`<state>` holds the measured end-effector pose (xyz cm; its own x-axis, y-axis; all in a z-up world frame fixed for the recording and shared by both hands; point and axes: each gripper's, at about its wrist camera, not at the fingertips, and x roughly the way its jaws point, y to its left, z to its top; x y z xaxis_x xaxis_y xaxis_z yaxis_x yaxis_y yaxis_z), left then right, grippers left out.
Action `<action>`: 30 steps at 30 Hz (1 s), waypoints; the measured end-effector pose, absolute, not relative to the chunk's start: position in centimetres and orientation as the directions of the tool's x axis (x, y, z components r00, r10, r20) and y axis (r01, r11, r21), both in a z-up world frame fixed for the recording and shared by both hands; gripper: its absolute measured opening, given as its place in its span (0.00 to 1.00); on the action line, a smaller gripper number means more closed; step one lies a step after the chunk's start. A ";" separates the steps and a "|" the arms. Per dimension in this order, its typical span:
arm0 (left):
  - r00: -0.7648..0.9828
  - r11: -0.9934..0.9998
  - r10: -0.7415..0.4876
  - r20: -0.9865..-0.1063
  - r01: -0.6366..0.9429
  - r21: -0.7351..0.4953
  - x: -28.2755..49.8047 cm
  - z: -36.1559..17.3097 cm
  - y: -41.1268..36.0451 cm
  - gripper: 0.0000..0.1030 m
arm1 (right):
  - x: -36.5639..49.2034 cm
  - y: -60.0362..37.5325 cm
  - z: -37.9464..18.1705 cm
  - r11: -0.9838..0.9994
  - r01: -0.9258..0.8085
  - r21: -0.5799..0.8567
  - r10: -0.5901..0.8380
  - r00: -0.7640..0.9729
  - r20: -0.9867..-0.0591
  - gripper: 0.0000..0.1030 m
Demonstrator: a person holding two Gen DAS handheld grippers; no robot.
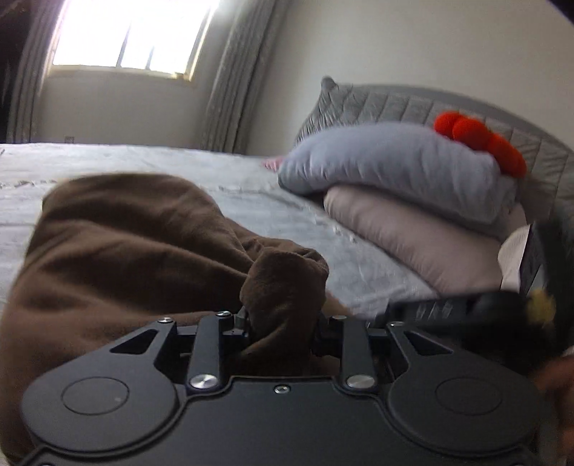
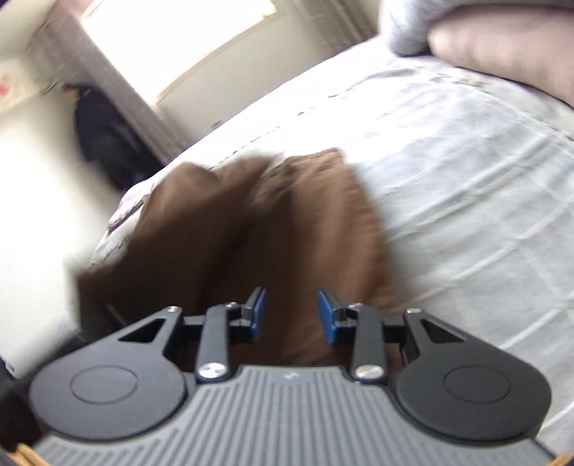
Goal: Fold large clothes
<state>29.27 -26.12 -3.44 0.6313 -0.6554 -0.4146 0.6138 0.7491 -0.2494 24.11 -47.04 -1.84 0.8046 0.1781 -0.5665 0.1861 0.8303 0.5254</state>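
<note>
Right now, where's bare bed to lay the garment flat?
Bare sheet lies right of the brown garment, up to the pillows. More runs behind the garment toward the window. Crowded: the pillow stack by the headboard.

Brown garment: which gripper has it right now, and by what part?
Left gripper is shut on a bunched fold of the brown garment. Right gripper is open, holding nothing.
</note>
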 end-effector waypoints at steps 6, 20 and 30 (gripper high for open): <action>0.572 0.712 -0.670 -0.474 0.676 -0.190 28.8 -5.6 -26.8 0.32 | 22.6 -47.8 -1.5 0.808 0.152 0.570 0.226 0.813 -0.537 0.50; 0.570 0.671 -0.719 -0.398 0.719 -0.181 25.7 1.0 -13.5 0.67 | 28.3 -44.8 1.5 0.760 0.053 0.648 0.352 0.805 -0.478 0.89; 0.652 0.820 -0.567 -0.503 0.503 -0.272 31.6 -2.0 -8.4 0.67 | 34.9 -40.9 -0.3 0.806 0.103 0.583 0.341 0.724 -0.599 0.49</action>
<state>31.61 -8.41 -2.05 0.6517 -0.5674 -0.5034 0.5035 0.8200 -0.2724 34.89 -40.87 -0.27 0.7245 0.3405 -0.5993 0.1035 0.8059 0.5829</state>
